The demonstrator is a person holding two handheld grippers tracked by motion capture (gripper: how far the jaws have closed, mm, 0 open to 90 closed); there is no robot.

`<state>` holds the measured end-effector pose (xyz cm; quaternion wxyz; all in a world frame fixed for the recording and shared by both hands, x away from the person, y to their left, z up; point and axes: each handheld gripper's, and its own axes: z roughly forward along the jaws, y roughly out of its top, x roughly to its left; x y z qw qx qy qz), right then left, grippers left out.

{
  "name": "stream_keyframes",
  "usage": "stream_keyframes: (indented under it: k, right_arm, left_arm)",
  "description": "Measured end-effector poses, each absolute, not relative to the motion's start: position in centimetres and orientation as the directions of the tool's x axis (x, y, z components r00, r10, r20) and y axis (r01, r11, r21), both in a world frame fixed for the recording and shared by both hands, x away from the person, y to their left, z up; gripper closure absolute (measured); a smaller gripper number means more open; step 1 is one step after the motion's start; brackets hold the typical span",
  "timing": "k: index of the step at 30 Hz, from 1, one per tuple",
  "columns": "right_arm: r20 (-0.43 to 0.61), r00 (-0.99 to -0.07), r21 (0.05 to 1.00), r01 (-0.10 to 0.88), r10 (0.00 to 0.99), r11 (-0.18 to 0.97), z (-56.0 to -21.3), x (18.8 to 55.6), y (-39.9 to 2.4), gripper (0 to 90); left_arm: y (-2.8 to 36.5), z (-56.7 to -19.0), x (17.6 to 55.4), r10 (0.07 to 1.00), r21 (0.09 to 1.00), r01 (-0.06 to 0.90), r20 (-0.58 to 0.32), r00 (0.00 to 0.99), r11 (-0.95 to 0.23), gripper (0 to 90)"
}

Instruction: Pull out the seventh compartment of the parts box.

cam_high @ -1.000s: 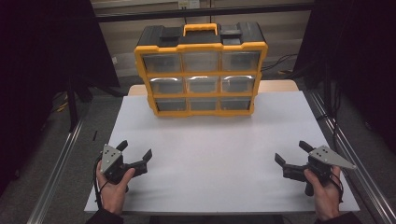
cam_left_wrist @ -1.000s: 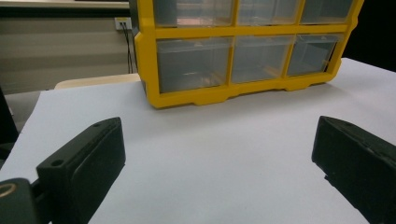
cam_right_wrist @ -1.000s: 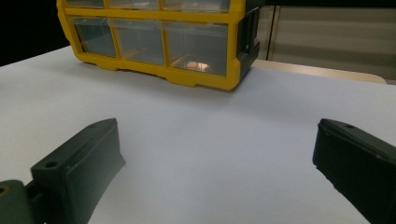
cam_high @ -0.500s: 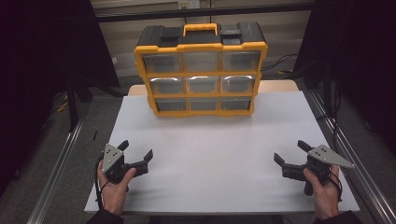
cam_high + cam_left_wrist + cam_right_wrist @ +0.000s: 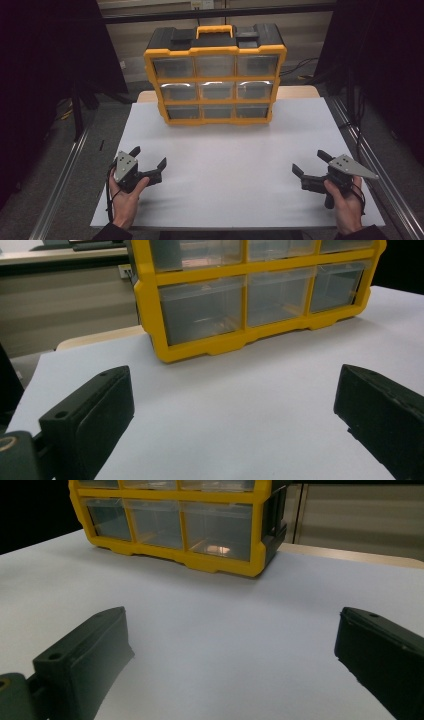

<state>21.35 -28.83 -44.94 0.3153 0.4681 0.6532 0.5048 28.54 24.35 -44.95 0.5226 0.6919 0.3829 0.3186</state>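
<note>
White table (image 5: 230, 165): one nine-drawer organizer (image 5: 216, 75), two open claws.

Jaws: two black, wide apart, holding nothing
Surface: white table (image 5: 215, 645)
Behind: yellow drawer organizer (image 5: 185, 525), clear drawers

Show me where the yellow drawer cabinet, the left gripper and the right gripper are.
yellow drawer cabinet (image 5: 216, 91), high view, on its middle drawer front.
left gripper (image 5: 148, 161), high view, midway between its open jaw tips.
right gripper (image 5: 311, 163), high view, midway between its open jaw tips.
</note>
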Motion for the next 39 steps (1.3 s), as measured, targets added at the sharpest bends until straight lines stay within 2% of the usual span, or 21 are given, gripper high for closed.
stream_keyframes:
  k: [4,13,31,39]
  right_arm:
    - [0.056,-0.365,0.955,0.292,0.929,0.057,-44.9,21.3,-28.8,0.7]
    - [0.06,-0.362,0.954,0.295,0.93,0.054,-45.0,21.2,-28.9,0.6]
    - [0.062,-0.363,0.953,0.299,0.93,0.053,-45.0,21.3,-28.9,0.8]
    - [0.067,-0.368,0.952,0.303,0.927,0.051,-45.0,21.3,-29.0,0.7]
  left_arm:
    - [24.2,-44.8,28.9,0.854,0.963,0.187,0.073,0.515,-0.195,2.9]
    - [23.7,-45.2,30.4,0.868,0.97,0.175,0.064,0.493,-0.171,2.9]
    - [22.9,-45.6,33.1,0.866,0.963,0.15,0.126,0.485,-0.224,3.8]
    - [22.2,-45.9,34.4,0.852,0.94,0.128,0.223,0.474,-0.317,3.9]
